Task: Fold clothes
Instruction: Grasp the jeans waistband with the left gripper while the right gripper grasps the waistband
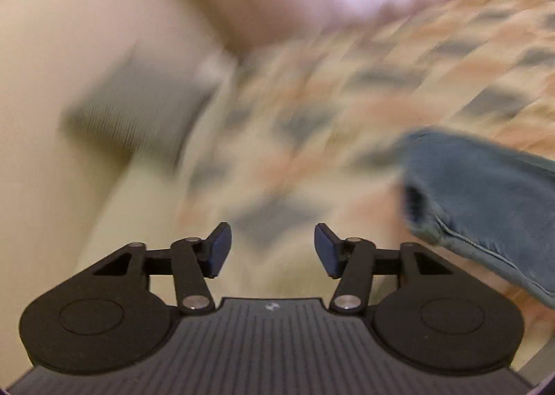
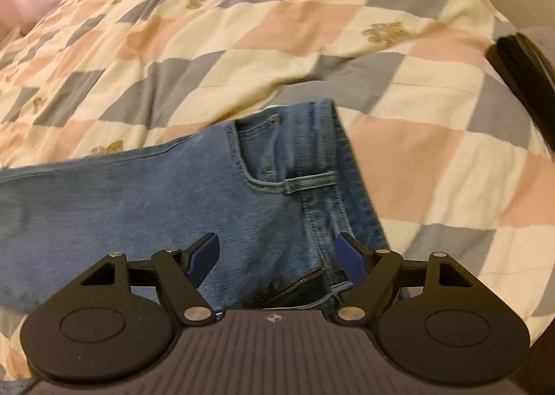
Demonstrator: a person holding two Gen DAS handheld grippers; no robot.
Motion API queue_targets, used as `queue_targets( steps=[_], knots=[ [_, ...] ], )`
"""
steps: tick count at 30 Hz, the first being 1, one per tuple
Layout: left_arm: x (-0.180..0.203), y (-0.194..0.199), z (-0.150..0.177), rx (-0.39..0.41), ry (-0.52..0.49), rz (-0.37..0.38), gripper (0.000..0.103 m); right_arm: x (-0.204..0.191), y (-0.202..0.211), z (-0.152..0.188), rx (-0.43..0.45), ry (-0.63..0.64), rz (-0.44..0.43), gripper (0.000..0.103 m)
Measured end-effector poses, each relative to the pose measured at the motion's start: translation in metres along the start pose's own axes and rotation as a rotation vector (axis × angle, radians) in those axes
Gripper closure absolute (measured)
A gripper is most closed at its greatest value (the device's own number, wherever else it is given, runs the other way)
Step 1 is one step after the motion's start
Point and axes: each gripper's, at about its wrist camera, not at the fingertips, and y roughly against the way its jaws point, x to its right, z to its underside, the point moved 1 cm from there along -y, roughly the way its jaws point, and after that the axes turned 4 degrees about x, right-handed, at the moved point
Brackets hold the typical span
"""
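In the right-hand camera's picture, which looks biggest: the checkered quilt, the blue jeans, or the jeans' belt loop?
Largest to smallest, as they look in that view:
1. Checkered cream, pink and grey quilt
2. Blue denim jeans, though they lie nearest the camera, which enlarges them
3. Denim belt loop, clearly smallest

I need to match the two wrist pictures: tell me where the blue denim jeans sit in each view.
Left wrist view: the blue denim jeans show only as one end at the right edge, right of the open jaws.
Right wrist view: the jeans stretch from the left edge to centre, waistband and zip just beyond the jaws.
Shared landmark: the checked cream, pink and grey quilt beneath them.
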Motion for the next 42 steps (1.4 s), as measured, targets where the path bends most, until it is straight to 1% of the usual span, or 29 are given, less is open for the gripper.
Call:
queue_targets(
  steps=[1,3,4,5,8,11,13,16,17,18,19,21,23,25,26,28,30,31,32,34,35,37,38,40,42],
  knots=[
    [0.002,0.002,0.016,-0.044,0.044,-0.001,0.059,-0.002,-0.001,-0.001,-0.005,0.009,0.001,0.027],
    [0.005,0.006,0.048,-0.133,0.133,-0.002,0.059,0.001,-0.001,-0.001,-0.01,0.019,0.004,0.027],
    [0.01,0.011,0.063,-0.168,0.171,0.009,0.059,0.004,-0.001,-0.002,-0.011,0.019,0.009,0.027],
    [0.024,0.022,0.075,-0.19,0.184,0.046,0.059,0.009,-0.002,-0.004,-0.012,0.018,0.016,0.027],
    [0.091,0.07,0.108,-0.249,0.126,0.196,0.059,0.029,0.001,-0.015,0.001,-0.002,0.02,0.028],
    [0.192,0.13,0.128,-0.299,0.032,0.444,0.059,0.046,0.007,-0.032,0.03,0.014,-0.002,0.03],
    [0.254,0.178,0.128,-0.311,-0.001,0.604,0.058,0.054,0.01,-0.048,0.046,0.047,-0.045,0.033],
    [0.335,0.252,0.126,-0.319,-0.002,0.783,0.057,0.061,0.009,-0.068,0.037,0.108,-0.141,0.036],
    [0.359,0.276,0.124,-0.312,0.003,0.843,0.055,0.063,0.007,-0.075,0.027,0.139,-0.178,0.036],
    [0.379,0.3,0.124,-0.302,0.013,0.877,0.052,0.066,0.004,-0.082,0.014,0.169,-0.212,0.036],
    [0.398,0.321,0.126,-0.299,0.033,0.888,0.049,0.069,-0.001,-0.088,-0.002,0.201,-0.245,0.036],
    [0.436,0.363,0.13,-0.3,0.081,0.906,0.048,0.076,-0.015,-0.098,-0.042,0.272,-0.299,0.036],
    [0.472,0.394,0.141,-0.351,0.172,0.885,0.048,0.085,-0.038,-0.108,-0.084,0.35,-0.338,0.036],
    [0.51,0.429,0.157,-0.398,0.245,0.817,0.048,0.098,-0.066,-0.118,-0.124,0.385,-0.404,0.036],
    [0.529,0.447,0.163,-0.415,0.273,0.78,0.045,0.106,-0.082,-0.123,-0.149,0.375,-0.446,0.036],
    [0.568,0.485,0.171,-0.444,0.286,0.731,0.04,0.117,-0.107,-0.13,-0.202,0.342,-0.53,0.035],
    [0.606,0.519,0.178,-0.472,0.277,0.685,0.039,0.123,-0.122,-0.133,-0.235,0.325,-0.604,0.033],
    [0.622,0.534,0.179,-0.475,0.262,0.652,0.039,0.125,-0.128,-0.133,-0.245,0.318,-0.628,0.029],
    [0.636,0.545,0.18,-0.471,0.245,0.614,0.035,0.127,-0.134,-0.132,-0.258,0.308,-0.649,0.027],
    [0.665,0.558,0.183,-0.476,0.212,0.531,0.025,0.13,-0.143,-0.129,-0.291,0.269,-0.696,0.027],
    [0.678,0.561,0.186,-0.485,0.193,0.506,0.026,0.132,-0.145,-0.128,-0.302,0.255,-0.711,0.027],
    [0.71,0.565,0.191,-0.492,0.133,0.465,0.028,0.133,-0.148,-0.125,-0.307,0.254,-0.714,0.027],
    [0.725,0.567,0.193,-0.487,0.081,0.425,0.028,0.134,-0.149,-0.125,-0.306,0.257,-0.715,0.027],
    [0.749,0.567,0.198,-0.469,-0.051,0.305,0.031,0.135,-0.15,-0.125,-0.304,0.266,-0.725,0.027],
    [0.756,0.567,0.202,-0.457,-0.113,0.219,0.035,0.135,-0.15,-0.126,-0.307,0.274,-0.744,0.026]
  ],
)
